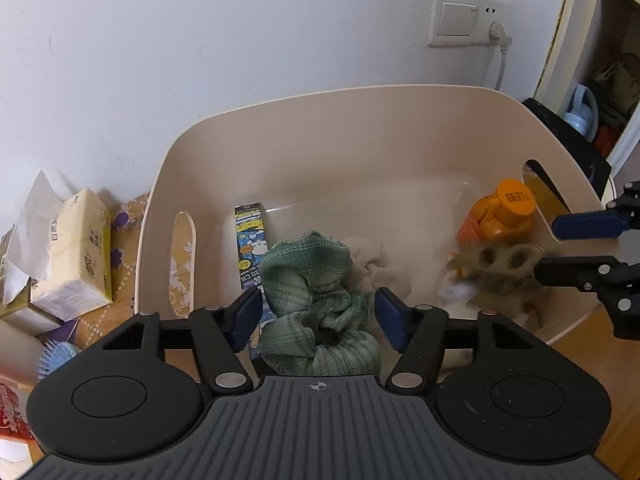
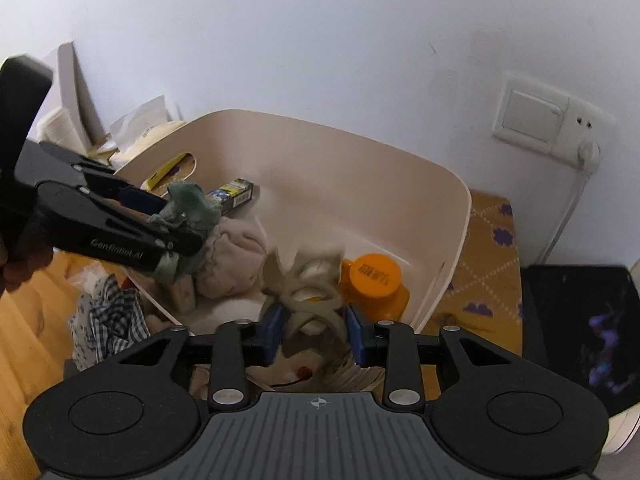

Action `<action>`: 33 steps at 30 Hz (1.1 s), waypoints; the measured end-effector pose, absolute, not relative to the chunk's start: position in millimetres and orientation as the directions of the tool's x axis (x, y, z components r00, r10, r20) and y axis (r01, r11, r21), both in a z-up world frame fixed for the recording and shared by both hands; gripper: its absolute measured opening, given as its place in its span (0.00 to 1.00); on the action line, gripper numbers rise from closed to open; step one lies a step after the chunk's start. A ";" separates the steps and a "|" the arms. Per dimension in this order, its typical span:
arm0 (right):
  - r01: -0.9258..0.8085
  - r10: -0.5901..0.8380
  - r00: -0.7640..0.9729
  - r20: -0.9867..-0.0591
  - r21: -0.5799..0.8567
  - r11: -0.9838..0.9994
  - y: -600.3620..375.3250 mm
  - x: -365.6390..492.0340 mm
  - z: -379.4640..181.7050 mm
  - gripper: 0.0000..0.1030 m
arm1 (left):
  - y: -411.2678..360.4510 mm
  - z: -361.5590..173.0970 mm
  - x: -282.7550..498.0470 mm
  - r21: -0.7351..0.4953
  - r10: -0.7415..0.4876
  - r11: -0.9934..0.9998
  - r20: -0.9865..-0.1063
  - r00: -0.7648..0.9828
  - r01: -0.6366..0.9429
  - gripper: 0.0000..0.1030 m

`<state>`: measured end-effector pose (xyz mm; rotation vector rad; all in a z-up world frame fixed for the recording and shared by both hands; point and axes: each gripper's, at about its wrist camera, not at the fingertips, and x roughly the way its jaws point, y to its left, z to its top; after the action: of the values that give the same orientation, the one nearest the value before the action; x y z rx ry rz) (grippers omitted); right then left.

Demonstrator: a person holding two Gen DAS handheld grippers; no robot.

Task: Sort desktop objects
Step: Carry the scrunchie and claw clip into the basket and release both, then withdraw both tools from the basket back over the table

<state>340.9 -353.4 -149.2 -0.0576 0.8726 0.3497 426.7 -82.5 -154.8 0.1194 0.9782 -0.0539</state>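
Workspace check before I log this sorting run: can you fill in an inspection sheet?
Surface: patterned tablecloth under beige bin.
Job's things: green cloth, tan cloth, orange bottle, printed box in the bin.
Clutter: tissue pack, checked cloth outside.
Grippers: left gripper open around green cloth; right gripper open, tan cloth between fingers.
Cables: white cord plugged into socket.
Surroundings: white wall, shelf.
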 end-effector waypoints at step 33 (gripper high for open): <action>-0.218 0.240 0.690 -0.683 0.121 0.968 -341.2 282.6 -109.4 1.00 | -50.9 -99.8 342.7 0.049 0.020 0.998 -0.789 0.614 0.031 0.76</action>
<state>282.6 -341.2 -109.4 0.0314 0.7676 0.2562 342.7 -50.9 -99.8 0.0599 0.9104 -0.0067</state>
